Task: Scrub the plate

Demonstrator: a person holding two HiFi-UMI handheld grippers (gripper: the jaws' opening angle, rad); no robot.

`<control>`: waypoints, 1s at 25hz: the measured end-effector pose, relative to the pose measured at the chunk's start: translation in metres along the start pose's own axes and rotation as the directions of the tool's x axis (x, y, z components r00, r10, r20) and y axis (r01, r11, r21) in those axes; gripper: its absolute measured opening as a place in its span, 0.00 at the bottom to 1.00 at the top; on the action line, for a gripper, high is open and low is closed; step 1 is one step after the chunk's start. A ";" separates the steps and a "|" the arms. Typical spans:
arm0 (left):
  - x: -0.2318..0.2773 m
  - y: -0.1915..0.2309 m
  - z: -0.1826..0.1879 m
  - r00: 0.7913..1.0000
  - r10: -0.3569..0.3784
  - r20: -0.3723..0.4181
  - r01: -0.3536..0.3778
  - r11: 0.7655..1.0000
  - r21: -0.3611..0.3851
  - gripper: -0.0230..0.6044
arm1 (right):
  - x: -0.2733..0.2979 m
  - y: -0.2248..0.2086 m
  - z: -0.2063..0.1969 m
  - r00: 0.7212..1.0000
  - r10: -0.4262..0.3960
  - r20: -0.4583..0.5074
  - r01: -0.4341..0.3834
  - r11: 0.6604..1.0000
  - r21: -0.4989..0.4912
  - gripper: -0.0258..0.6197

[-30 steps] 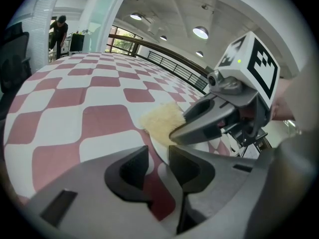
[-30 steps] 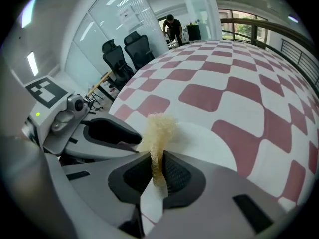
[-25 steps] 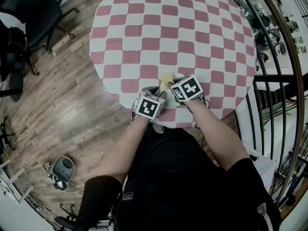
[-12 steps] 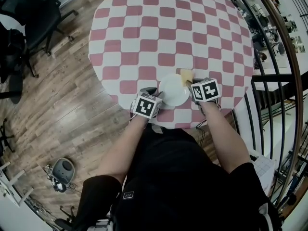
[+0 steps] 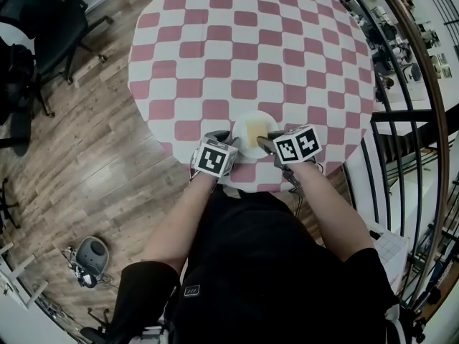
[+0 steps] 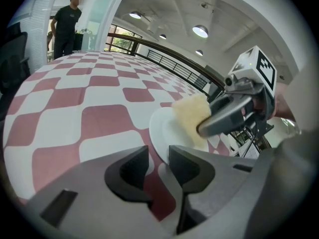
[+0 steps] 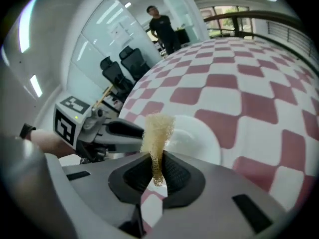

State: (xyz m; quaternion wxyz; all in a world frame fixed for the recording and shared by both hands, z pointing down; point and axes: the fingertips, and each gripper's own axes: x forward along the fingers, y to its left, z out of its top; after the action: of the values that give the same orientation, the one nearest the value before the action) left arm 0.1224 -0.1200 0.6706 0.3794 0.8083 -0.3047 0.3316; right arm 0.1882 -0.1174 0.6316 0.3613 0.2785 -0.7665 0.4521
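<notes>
Floor [image 5: 93, 156]: wood planks are running diagonally.
Chairs [image 5: 43, 20]: black ones are standing at left.
Railing [image 6: 169, 54]: is curving past the surface [image 5: 251, 49].
Lights [image 6: 200, 31]: are glowing overhead.

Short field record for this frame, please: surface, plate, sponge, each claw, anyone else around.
surface: round table under a red-and-white checked cloth
plate: white, near the table's front edge
sponge: yellow, against the plate's face
left claw: closed on the plate's rim
right claw: closed on the sponge, holding it over the plate
other: person standing beyond the table
</notes>
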 end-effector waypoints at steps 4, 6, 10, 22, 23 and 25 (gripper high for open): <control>0.000 -0.004 0.002 1.000 0.002 -0.008 -0.002 1.000 0.029 0.24 | 0.035 0.014 -0.023 0.989 -0.005 -0.147 -0.005 0.998 -0.070 0.12; -0.001 -0.008 0.005 1.000 -0.010 0.002 0.010 0.999 0.035 0.24 | 0.039 0.009 -0.025 0.988 -0.026 -0.152 0.013 0.997 -0.081 0.12; 0.001 -0.001 0.000 1.000 0.017 -0.001 -0.017 1.000 0.026 0.25 | 0.037 0.003 -0.024 0.989 -0.030 -0.144 0.020 0.997 -0.075 0.12; 0.002 0.000 0.001 1.000 0.003 0.015 -0.004 1.000 0.026 0.25 | -0.002 -0.043 -0.035 0.986 -0.100 -0.135 0.095 0.994 -0.044 0.11; 0.002 0.000 0.002 1.000 0.002 0.015 -0.003 1.000 0.026 0.25 | -0.008 -0.049 -0.034 0.985 -0.118 -0.128 0.113 0.993 -0.040 0.11; 0.001 -0.001 0.003 1.000 0.003 0.014 -0.004 1.000 0.030 0.25 | -0.021 -0.068 -0.034 0.974 -0.195 -0.116 0.192 0.981 -0.043 0.12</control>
State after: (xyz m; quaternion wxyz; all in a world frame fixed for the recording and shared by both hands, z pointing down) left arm 0.1240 -0.1220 0.6696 0.3643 0.8158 -0.3038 0.3310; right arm 0.2617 -0.1146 0.6589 0.4533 0.3186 -0.7196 0.4185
